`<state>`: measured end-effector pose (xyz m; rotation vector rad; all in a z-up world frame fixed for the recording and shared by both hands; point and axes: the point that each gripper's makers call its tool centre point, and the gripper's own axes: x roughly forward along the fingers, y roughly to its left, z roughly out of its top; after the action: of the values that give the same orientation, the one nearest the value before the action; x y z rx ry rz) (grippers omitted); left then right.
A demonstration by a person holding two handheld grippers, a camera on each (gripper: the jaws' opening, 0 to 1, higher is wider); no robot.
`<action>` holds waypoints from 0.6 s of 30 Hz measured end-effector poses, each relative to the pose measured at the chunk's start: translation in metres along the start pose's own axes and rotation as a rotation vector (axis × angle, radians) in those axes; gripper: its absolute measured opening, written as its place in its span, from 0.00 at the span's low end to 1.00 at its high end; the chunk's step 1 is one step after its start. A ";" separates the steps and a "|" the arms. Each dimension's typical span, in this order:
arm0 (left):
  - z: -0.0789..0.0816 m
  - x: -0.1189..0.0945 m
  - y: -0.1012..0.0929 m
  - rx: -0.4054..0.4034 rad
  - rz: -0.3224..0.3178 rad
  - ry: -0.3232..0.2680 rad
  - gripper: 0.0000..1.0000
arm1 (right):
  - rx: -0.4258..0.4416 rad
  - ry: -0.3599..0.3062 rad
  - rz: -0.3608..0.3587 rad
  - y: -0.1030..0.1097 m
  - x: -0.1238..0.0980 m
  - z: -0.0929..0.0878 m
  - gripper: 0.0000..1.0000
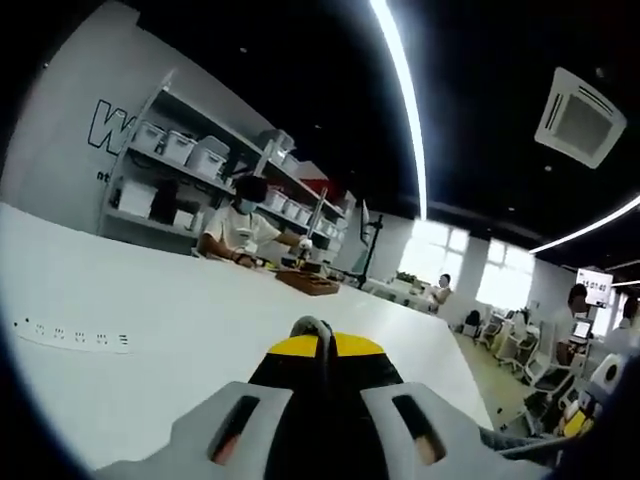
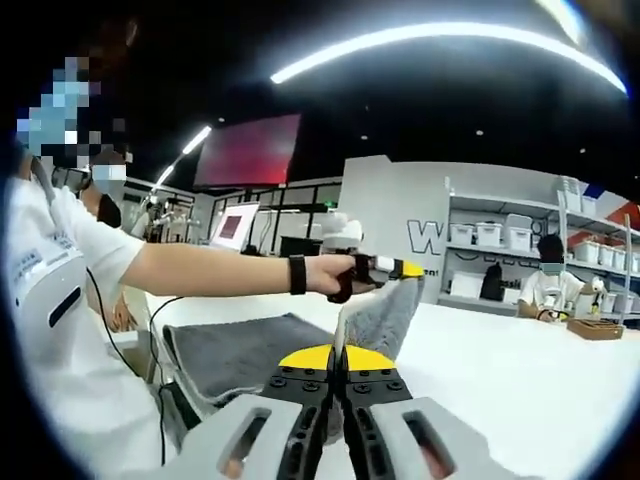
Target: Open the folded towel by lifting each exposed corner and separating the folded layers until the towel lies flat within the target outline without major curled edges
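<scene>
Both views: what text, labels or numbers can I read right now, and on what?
"W": large dark outlined letter on the grey wall beside the shelves; the rest is hidden.
Same wall lettering in the left gripper view, cut off by the shelving.
Smaller line under it: too small to read.
Digits on a hanging screen: too blurred to read reliably.
Bin labels: unreadable.

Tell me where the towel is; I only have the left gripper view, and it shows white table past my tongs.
Observer: The grey towel lies on the white table, and one corner hangs lifted from the left gripper.
Operator: And the right gripper?
Observer: The right gripper has its tongs shut low, at the foot of that lifted flap.
Operator: Flat yet?
Observer: No. The rest looks folded, with layers stacked along its near edge.
</scene>
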<state>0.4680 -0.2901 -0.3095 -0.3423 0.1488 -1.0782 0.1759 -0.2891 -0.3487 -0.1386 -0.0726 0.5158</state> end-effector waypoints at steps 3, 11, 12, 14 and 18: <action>-0.002 0.004 0.001 0.000 0.000 -0.003 0.01 | -0.003 0.013 -0.008 -0.002 0.000 -0.004 0.00; -0.010 0.016 0.003 -0.006 0.000 0.000 0.01 | 0.007 0.026 -0.018 -0.008 -0.003 -0.013 0.00; -0.010 0.016 0.003 -0.006 0.001 0.001 0.01 | 0.011 0.026 -0.018 -0.008 -0.003 -0.014 0.00; -0.012 0.018 0.004 -0.003 0.000 -0.001 0.01 | 0.019 0.030 -0.020 -0.010 -0.003 -0.017 0.00; -0.013 0.021 0.005 -0.009 0.003 0.006 0.01 | 0.024 0.036 -0.026 -0.014 -0.004 -0.021 0.00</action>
<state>0.4785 -0.3087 -0.3229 -0.3465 0.1594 -1.0760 0.1809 -0.3056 -0.3678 -0.1229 -0.0330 0.4884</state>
